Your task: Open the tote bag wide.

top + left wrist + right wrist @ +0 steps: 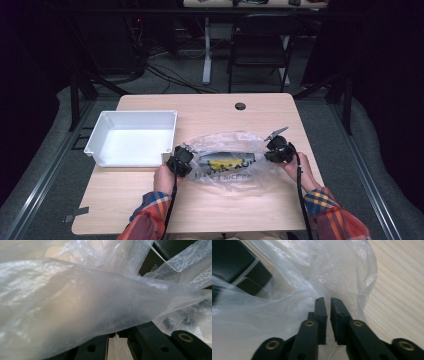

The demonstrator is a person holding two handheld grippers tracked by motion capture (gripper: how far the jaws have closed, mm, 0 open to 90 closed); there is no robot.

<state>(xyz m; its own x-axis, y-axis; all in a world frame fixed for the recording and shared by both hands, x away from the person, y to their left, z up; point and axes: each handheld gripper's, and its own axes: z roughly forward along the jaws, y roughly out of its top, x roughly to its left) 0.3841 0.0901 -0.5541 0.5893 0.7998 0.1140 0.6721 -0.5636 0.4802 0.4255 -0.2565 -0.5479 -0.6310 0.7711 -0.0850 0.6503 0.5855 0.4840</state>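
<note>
We see a light wooden bench (150, 200) carrying everything, with a small round hole near its far edge. On its left part stands a white plastic bin (131, 138), open at the top, close to the left hand.

To the right of the bin, about mid-bench and near the front, lies a clear plastic bag (231, 160), crumpled and spread flat between the two hands. Dark print runs along its near side. Inside it we make out a dark packet (227, 161) with a yellow patch, lying lengthwise.

Our left claw (180, 161) sits at the bag's left end, just beside the bin's near right corner. In the left gripper view the film (82, 307) drapes across the lens, and a thin strip of it shows in the narrow slit between the jaws low down; we read this claw as clenched on the bag.

Our right claw (278, 150) sits at the bag's right end. In the right gripper view its jaws (328, 312) stand a narrow gap apart with film (287, 297) beneath and around them; whether the pads pinch that film we cannot tell.
</note>
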